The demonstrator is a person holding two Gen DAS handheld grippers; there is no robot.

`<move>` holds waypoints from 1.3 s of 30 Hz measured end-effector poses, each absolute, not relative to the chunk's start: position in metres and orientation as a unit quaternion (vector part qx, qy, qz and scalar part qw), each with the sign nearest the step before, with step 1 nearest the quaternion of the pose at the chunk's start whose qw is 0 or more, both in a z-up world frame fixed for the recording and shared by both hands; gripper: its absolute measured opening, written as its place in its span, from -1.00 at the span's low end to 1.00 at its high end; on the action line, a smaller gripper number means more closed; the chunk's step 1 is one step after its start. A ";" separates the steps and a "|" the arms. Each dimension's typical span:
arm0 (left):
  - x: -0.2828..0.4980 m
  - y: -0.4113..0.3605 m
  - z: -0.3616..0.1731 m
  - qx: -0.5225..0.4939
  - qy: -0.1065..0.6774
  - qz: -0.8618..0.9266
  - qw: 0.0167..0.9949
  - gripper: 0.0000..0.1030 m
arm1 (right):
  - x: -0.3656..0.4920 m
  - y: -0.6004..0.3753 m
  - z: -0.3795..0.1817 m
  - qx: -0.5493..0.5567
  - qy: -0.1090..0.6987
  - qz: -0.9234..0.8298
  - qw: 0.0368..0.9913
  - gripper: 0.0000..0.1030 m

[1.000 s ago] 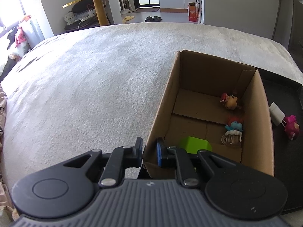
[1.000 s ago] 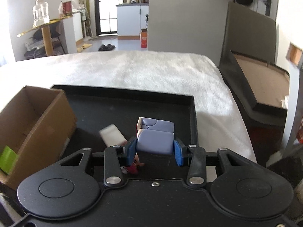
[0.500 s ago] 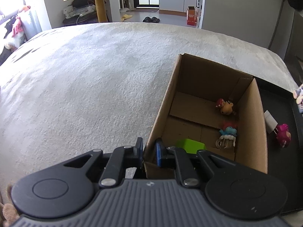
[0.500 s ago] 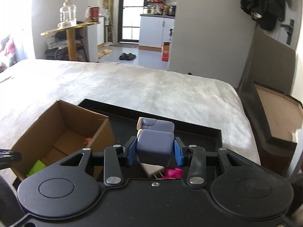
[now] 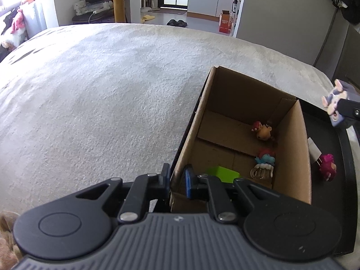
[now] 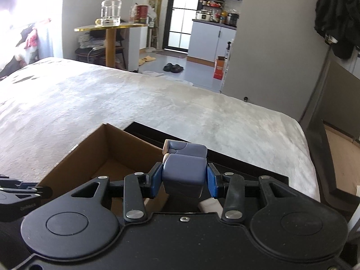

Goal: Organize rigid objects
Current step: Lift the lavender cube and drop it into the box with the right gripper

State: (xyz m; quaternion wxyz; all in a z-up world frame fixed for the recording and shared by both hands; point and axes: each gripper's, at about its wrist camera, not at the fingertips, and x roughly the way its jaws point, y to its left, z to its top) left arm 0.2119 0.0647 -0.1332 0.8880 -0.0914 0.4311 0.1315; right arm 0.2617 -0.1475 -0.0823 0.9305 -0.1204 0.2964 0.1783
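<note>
Over white bedding (image 6: pixel 112 103), right tongs (image 6: pixel 184 177) pinch an unlabelled purple figurine (image 6: pixel 183 173).

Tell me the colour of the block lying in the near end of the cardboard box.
Bright lime green block; it shows best in the left wrist view.

Open-topped cardboard box (image 5: pixel 292 148), toys (image 5: pixel 263 166) along right wall

Daylight is pouring in from a window (image 6: pixel 13 2) at upper left, blowing out to white glare there and brightening the pale bed cover (image 5: pixel 101 94). The cardboard box (image 5: pixel 292 153) is shading its own interior. Fisheye distortion is bending the edges, and the purple figure (image 5: pixel 335 105) at the frame's right edge is showing blur.
</note>
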 end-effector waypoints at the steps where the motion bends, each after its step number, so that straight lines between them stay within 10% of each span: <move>1: 0.212 0.065 -0.133 -0.093 0.431 0.131 0.888 -0.77 | 0.261 -0.145 -0.081 -0.123 0.295 0.181 0.930 -0.22; 39: 0.210 0.072 -0.133 -0.120 0.427 0.126 0.887 -0.77 | 0.249 -0.082 -0.079 -0.173 0.300 0.248 0.905 0.13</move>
